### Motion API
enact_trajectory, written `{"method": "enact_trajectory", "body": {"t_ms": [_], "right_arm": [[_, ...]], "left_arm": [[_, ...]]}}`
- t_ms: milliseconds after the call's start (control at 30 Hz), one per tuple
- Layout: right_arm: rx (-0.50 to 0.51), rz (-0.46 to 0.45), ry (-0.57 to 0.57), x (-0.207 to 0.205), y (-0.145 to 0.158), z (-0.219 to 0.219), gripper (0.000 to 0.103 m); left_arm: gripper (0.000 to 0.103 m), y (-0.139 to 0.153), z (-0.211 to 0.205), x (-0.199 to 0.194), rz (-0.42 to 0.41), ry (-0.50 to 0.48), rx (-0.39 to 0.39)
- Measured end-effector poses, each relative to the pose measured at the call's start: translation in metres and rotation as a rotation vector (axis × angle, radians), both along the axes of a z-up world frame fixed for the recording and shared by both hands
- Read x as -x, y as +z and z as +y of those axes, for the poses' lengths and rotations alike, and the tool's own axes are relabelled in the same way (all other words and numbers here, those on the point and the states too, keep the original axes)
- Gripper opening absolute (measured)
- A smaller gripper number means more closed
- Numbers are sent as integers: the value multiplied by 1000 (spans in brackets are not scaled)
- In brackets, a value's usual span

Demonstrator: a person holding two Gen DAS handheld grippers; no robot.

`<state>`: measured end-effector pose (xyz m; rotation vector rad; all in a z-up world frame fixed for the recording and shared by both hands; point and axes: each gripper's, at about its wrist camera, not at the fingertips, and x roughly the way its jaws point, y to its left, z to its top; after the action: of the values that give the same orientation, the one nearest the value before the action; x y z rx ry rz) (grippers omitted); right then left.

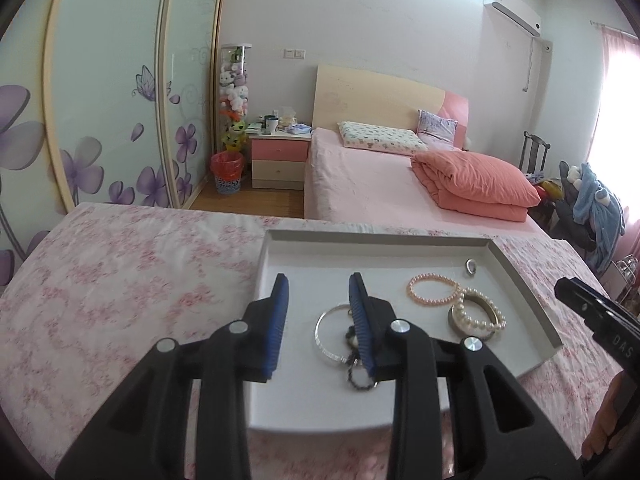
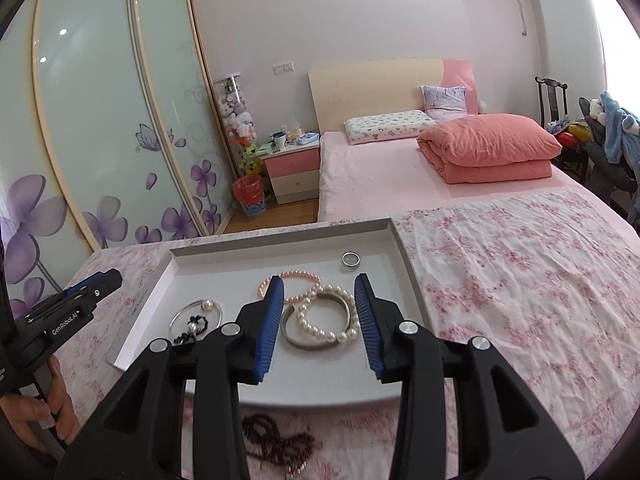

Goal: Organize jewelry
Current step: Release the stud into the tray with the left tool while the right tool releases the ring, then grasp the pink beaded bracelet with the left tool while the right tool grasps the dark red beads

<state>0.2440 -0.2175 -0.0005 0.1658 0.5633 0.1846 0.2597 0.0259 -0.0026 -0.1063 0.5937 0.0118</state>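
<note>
On the floral-clothed desk [image 2: 520,280] sits a shallow white tray [image 2: 404,248] holding a silver ring [image 2: 351,259], pink bead bracelet [image 2: 296,276], pearl bracelet [image 2: 324,332] over a metal bangle [image 2: 292,336], and a thin silver bangle [image 1: 326,340]. Left tool [image 1: 318,316] and right tool [image 2: 320,312] hover above, jaws apart, gripping nothing. Dark beads [image 2: 276,440] lie outside the tray.

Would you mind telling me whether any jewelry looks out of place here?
Yes: a dark red bead necklace lies bunched on the floral cloth, outside the near edge of the grey tray, which holds the other pieces.
</note>
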Motion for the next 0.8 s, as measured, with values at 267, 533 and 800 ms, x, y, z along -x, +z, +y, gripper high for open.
{"method": "enact_trajectory", "body": {"t_ms": [267,533,800], "right_arm": [[32,57,16,30,-14,-7,38],[50,161,53,45,-40,-9,38],[111,239,147,55,-63,15,38]], "left_arm": [[32,-9,12,42,38,-22,19],[35,-29,19,72,105,-50,40],[41,-45,17,77,160,-74,39]]}}
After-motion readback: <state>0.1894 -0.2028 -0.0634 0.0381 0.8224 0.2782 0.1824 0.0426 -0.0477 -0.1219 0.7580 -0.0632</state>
